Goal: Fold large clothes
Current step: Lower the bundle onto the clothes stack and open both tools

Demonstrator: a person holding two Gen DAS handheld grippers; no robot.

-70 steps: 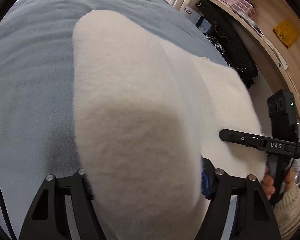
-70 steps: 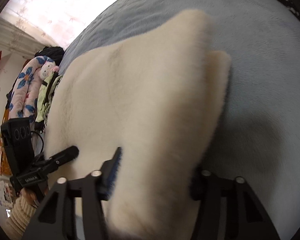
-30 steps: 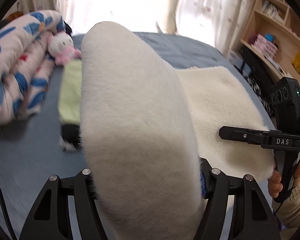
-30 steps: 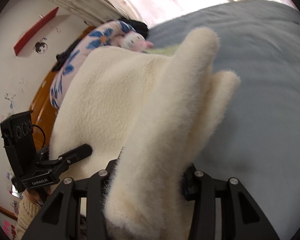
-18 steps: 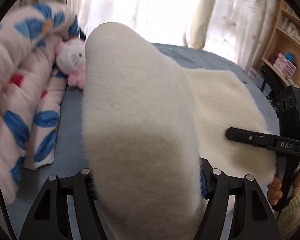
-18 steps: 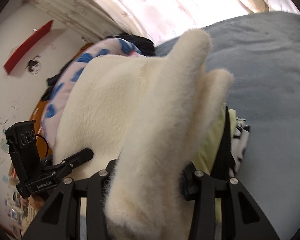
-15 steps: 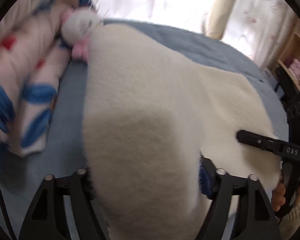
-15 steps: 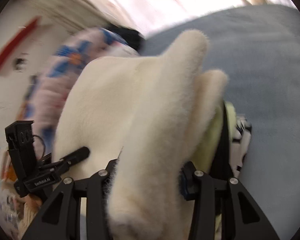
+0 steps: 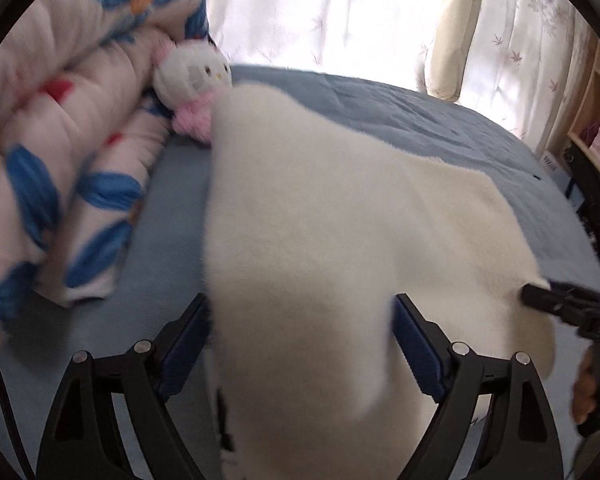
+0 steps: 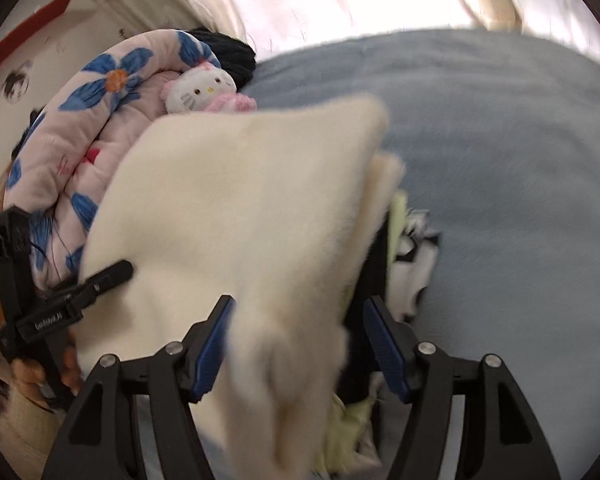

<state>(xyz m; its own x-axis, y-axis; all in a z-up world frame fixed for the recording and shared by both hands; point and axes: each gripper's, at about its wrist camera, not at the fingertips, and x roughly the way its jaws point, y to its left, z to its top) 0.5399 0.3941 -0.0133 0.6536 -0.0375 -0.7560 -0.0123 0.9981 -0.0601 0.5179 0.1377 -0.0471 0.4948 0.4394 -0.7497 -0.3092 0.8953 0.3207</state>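
Cream fleece lies between both grippers' just-widened jaws, left gripper and right gripper parted, near the bed's quilt-side edge

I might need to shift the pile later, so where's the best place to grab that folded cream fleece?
Probably the near folded edge of the cream fleece, approached from this side along the blue bedspread. It lies stacked in thick layers there, on other clothes; a wide tool could take every layer, keeping the fold intact.

Window backlight blown out; motion blur.
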